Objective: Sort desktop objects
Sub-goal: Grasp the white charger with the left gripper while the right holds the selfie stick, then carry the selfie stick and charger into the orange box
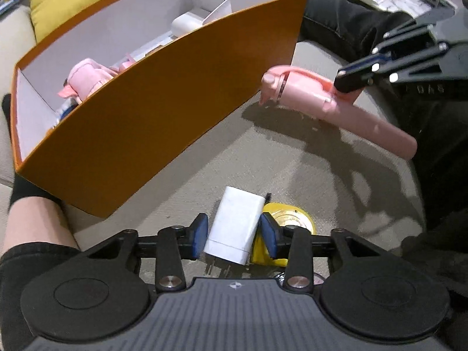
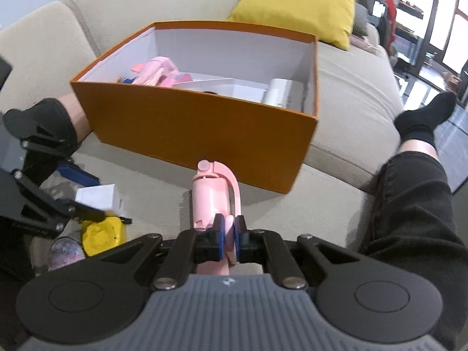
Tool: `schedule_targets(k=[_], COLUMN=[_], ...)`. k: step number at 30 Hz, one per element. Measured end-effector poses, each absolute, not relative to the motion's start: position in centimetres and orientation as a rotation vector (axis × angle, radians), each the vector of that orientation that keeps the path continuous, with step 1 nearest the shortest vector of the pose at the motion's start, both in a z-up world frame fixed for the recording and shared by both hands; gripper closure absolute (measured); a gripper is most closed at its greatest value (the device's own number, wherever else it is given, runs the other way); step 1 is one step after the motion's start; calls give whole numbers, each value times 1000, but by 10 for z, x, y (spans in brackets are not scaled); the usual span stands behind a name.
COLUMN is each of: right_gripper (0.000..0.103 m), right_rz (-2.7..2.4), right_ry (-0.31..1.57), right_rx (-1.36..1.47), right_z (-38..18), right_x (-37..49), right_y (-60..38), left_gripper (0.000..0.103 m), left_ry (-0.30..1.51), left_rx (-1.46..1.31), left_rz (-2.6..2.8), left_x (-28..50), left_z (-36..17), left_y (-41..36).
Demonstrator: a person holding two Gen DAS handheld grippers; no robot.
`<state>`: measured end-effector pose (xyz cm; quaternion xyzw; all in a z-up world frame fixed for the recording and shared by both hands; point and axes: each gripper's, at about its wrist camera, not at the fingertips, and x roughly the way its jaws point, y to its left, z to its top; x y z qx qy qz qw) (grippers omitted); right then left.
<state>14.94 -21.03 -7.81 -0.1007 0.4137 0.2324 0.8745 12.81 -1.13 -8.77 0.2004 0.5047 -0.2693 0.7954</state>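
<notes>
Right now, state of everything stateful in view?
Left tongs: around the white charger, pads close to its sides, contact unclear.
White charger: lying on the sofa, prongs toward the camera.
Right tongs: shut on the pink stick.
Pink stick: folded, held low over the sofa.
Orange box: open, no lid, partly filled.
Yellow item: lying on the sofa, untouched.

A beige sofa fills the scene, with a yellow cushion against its back. Bright windows stand at the far right, above dark floor.
</notes>
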Motion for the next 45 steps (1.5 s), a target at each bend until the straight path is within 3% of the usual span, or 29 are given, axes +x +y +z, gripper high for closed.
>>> schedule_targets(k=[11,17,18,23,35,45], right_gripper=[88,92,97,97,97,97], right_rz=[498,470,467,474,549,719], right_ry=[865,847,849,858,762,588], right_rx=[-291,-314,-301,-230,-105,-377], right_z=[-82,-80,-78,-62,34,78], right_x=[149,145,145,145,154,227], right_y=[-202,-203,-206,-222,-253,-194], left_gripper=[59,61,61,62,63,64], left_ry=[1125,1127,1122,1081,903,791], left_rx=[319,231,221,160,115,210], left_rz=[-540,-472,-450,-415,-474,-426], left_x=[135,140,140,132,117,170], left_z=[-86,-82,-82,-60,25,68], left_y=[-4,5,7,22,18,0])
